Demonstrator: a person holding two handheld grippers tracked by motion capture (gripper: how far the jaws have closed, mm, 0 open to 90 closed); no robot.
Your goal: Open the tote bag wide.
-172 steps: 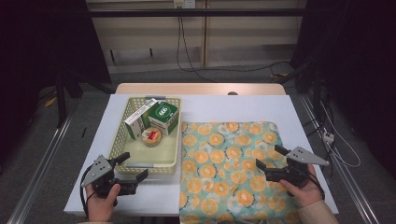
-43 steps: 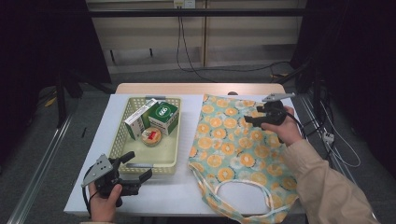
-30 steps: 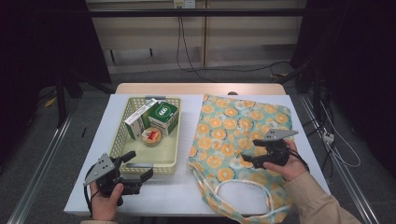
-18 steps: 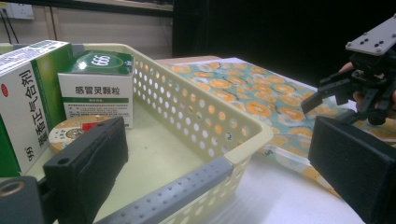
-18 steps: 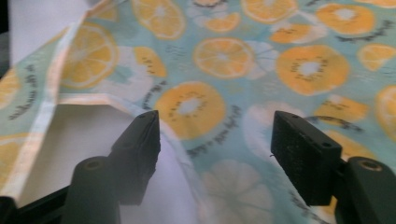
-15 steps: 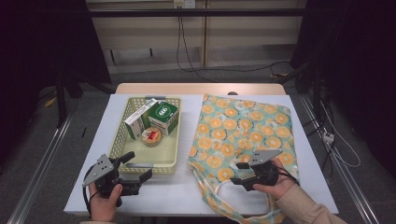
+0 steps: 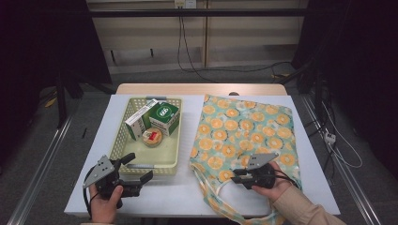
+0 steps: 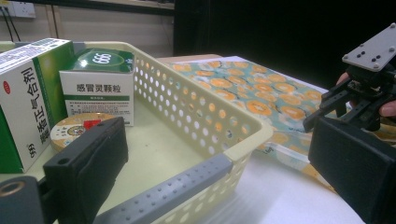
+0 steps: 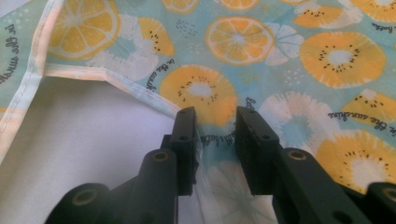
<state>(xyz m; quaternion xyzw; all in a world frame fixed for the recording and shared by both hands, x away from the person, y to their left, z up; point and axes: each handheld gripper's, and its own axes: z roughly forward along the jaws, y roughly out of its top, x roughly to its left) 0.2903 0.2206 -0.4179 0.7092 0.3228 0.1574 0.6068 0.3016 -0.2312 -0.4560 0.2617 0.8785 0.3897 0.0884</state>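
A fruit-print bag (image 7: pixel 244 140) lies flat on the right half of the white bench (image 7: pixel 192 197), its handle loop (image 7: pixel 220 197) at the near edge. The right tool (image 7: pixel 238 174) rests low on the bag's near part, pointing left, gripped by the right hand (image 7: pixel 272 180), whose sleeved forearm enters from the bottom right. In the right gripper view its jaws stand slightly apart over the cloth (image 9: pixel 280 60) just beside the opening's hem (image 9: pixel 116 84); a small fold seems to rise between them, but whether it is pinched I cannot tell. The left tool (image 7: pixel 138 168) hovers at the near left of the bench, jaws spread wide, pointing right past the near corner of a yellow basket (image 7: pixel 119 140). The left hand (image 7: pixel 105 201) holds it from below. The basket holds two green-and-white boxes (image 7: pixel 152 117) and a round tin (image 7: pixel 152 137).
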